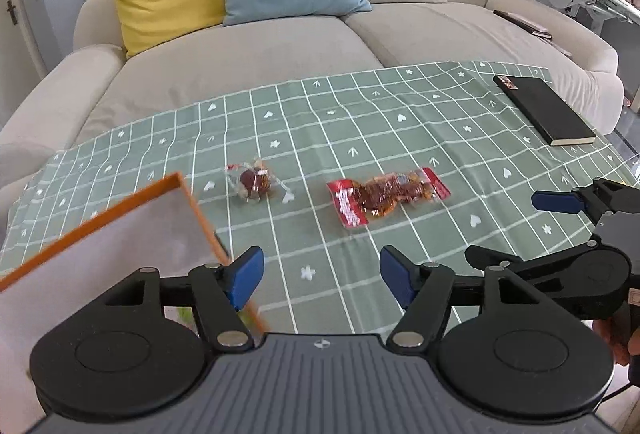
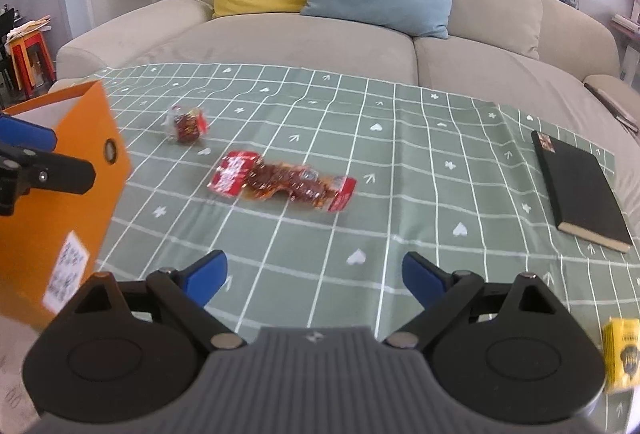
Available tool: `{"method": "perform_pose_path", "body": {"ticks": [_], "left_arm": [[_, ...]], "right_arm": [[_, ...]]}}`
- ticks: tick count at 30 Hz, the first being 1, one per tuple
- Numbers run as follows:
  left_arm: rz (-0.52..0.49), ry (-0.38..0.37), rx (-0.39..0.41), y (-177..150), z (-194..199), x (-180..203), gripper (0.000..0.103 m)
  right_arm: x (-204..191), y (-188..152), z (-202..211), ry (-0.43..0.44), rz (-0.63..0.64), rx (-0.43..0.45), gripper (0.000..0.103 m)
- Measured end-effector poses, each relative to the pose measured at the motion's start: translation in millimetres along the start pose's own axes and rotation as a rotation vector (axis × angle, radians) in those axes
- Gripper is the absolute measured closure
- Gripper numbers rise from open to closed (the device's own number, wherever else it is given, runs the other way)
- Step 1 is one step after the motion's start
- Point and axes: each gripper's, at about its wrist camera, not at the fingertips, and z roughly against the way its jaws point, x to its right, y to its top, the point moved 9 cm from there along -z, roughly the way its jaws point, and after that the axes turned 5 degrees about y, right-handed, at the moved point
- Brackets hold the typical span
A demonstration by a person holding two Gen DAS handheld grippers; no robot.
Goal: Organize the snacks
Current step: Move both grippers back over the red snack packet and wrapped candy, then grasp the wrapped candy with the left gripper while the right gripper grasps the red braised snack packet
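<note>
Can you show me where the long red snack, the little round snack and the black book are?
long red snack (image 2: 280, 180), right wrist view, middle of the wrapper
little round snack (image 2: 187, 125), right wrist view, the dark red centre
black book (image 2: 580, 190), right wrist view, middle of the cover

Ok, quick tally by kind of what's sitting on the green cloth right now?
Snack packets: 2, a small round one and a long red one
Orange boxes: 1
Black notebooks: 1
Small yellow boxes: 1
Total: 5
</note>
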Motion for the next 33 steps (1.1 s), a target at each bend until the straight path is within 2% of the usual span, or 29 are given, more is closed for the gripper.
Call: {"method": "perform_pose_path", "body": {"ticks": [4,8,11,15,18,21,26,32,33], "left_arm": [[-0.054,0.005,0.004,13.6,-15.5,1.8,0.025],[-0.102,0.002,-0.027,25.9,-36.5,4.3,0.025],[-0.136,0.026,-0.046,36.1,-52.6,1.2,0.025],[-0.187,0.048,-0.101,46.9,-77.9,-11.3,0.025],[-0.212,0.043,-0.154,54.2,-96.4,-20.7,0.025],[-0.31,0.07,-0.183,58.7,-111.7,-21.8,0.025],[-0.46,0.12,-0.22,58.6,-138.4,-21.0,0.025],[-0.52,0.13,-0.309,54.5,-165.3,-20.1,0.029],[-0.521,0.137,-0.328,53.9,-169.5,-20.8,0.031]], "right_arm": [[10.7,6.9,-20.2,0.013,-0.013,-0.002,0.012],[16.5,15.5,-36.9,0.03,-0.042,0.006,0.012],[13.2,26.1,-47.8,0.054,-0.041,0.023,0.012],[-3.1,40.7,-64.2,0.092,0.069,0.024,0.012],[-14.8,47.0,-80.0,0.119,0.15,-0.01,0.012],[-24.2,47.8,-90.9,0.153,0.219,-0.033,0.012],[-29.7,42.6,-103.2,0.159,0.312,-0.054,0.012],[-32.7,41.3,-113.1,0.17,0.338,-0.077,0.019],[-32.9,40.2,-114.7,0.172,0.335,-0.081,0.025]]}}
